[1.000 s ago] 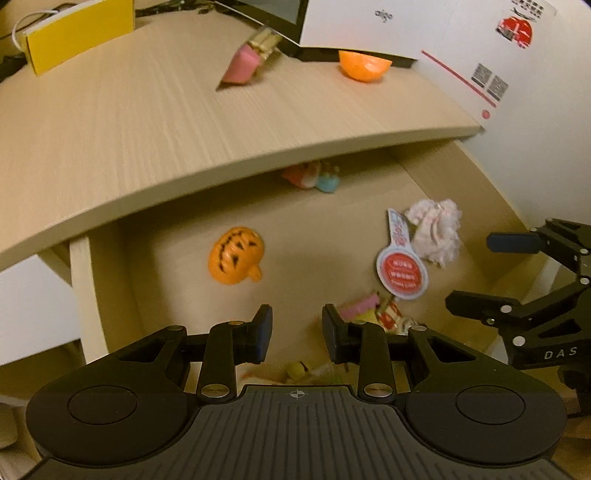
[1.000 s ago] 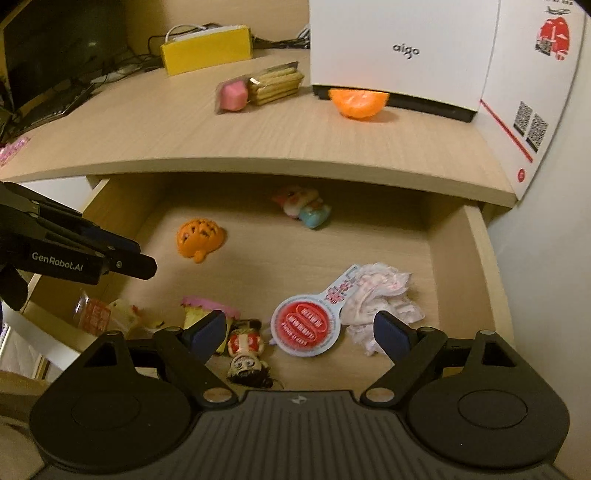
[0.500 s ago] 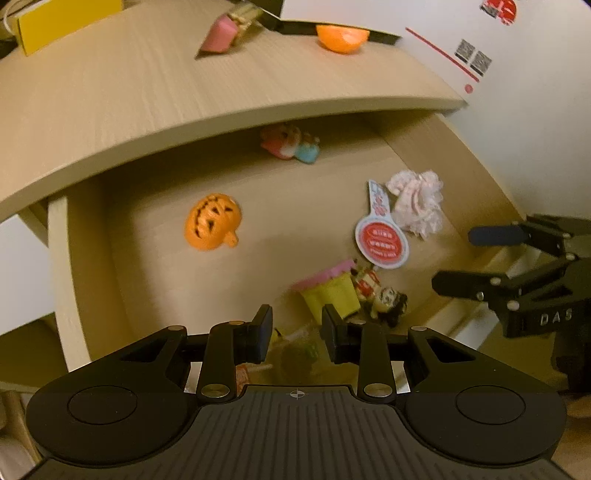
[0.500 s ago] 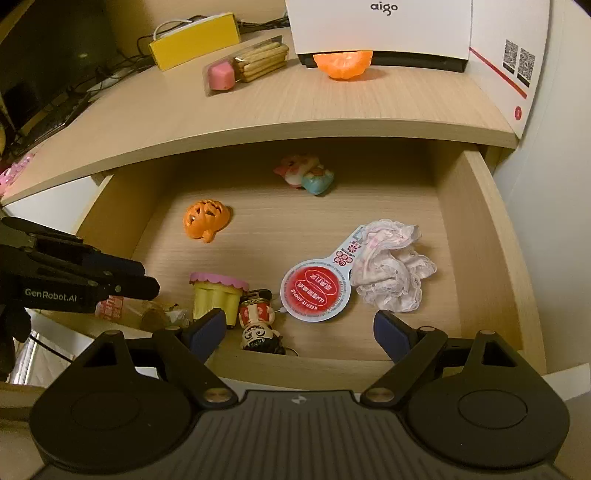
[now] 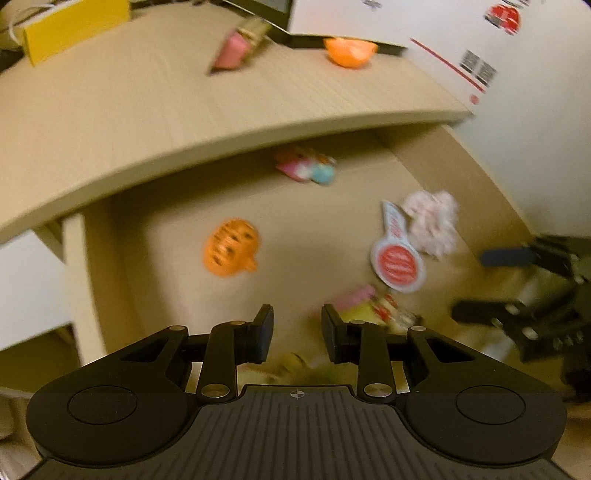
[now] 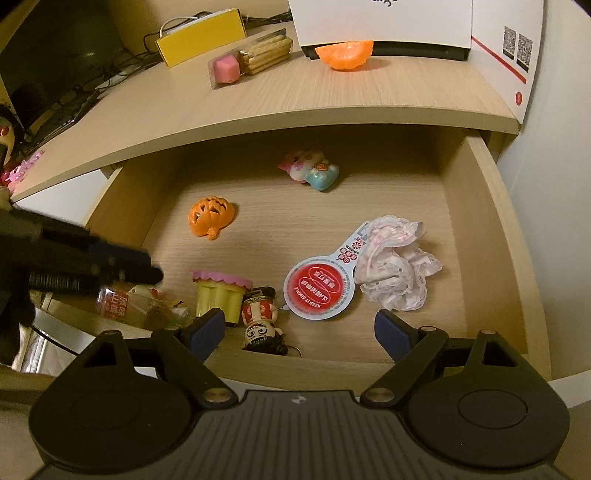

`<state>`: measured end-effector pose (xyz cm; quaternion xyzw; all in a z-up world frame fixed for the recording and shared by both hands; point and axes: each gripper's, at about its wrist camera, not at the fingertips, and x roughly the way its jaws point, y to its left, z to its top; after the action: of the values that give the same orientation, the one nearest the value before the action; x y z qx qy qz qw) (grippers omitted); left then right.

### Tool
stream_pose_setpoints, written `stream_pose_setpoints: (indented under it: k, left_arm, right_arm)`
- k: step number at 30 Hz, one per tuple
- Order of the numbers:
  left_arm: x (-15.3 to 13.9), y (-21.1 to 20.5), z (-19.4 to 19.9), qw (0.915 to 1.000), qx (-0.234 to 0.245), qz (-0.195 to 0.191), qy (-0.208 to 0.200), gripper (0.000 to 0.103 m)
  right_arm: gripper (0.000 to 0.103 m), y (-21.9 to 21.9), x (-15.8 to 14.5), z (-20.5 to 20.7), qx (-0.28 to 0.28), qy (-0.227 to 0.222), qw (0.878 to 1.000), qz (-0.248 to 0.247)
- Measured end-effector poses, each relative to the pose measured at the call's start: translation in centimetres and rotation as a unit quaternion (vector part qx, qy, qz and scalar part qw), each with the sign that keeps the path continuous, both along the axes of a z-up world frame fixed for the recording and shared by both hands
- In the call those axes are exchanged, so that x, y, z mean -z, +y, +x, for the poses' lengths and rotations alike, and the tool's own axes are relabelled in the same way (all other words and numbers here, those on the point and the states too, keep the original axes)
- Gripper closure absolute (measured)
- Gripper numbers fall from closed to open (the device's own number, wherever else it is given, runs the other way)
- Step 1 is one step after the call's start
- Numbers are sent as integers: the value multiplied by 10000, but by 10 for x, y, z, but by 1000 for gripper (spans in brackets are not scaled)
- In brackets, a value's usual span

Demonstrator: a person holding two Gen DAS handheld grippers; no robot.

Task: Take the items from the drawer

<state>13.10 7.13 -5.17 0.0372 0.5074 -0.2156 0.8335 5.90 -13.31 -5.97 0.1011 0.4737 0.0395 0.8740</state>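
Note:
The drawer point(image 6: 495, 229) stands pulled out under the desk top point(image 6: 295, 99). In it lie an orange pumpkin toy point(image 6: 210, 216), a pink-and-blue toy point(image 6: 310, 171), a round red-and-white tag point(image 6: 319, 290), a crumpled white-pink cloth point(image 6: 395, 269), a yellow cup with a pink rim point(image 6: 219, 295), a small doll point(image 6: 260, 321) and a clear wrapper point(image 6: 140, 306). My right gripper point(image 6: 299, 330) hangs wide open over the drawer's front edge, above the doll and tag, and holds nothing. Over the front left corner, my left gripper point(image 5: 297, 332) is narrowly open and empty.
On the desk top stand a yellow box point(image 6: 201, 37), a biscuit pack with a pink block point(image 6: 251, 61), an orange half shell point(image 6: 345, 55) and a white carton point(image 6: 380, 22). A white wall point(image 6: 554, 184) runs close along the drawer's right side.
The right gripper has tipped to look more steeply into the drawer, so the front edge now shows. The left view has shifted slightly and is blurred. The items in the drawer lie where they were.

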Motion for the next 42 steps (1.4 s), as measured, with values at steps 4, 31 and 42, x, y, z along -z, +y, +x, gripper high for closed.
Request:
stream_pose_setpoints:
  k: [4, 31, 42]
  left_arm:
    - [2, 4, 19, 9994, 76, 319, -118, 72]
    - [56, -20, 90, 9986, -19, 530, 56, 58]
    - [22, 25, 57, 9933, -1102, -274, 210, 59]
  right_arm:
    - [15, -2, 4, -1, -27, -54, 10000, 7]
    - [1, -7, 12, 1, 3, -6, 9999, -126]
    - [19, 23, -2, 94, -620, -656, 9873, -1306]
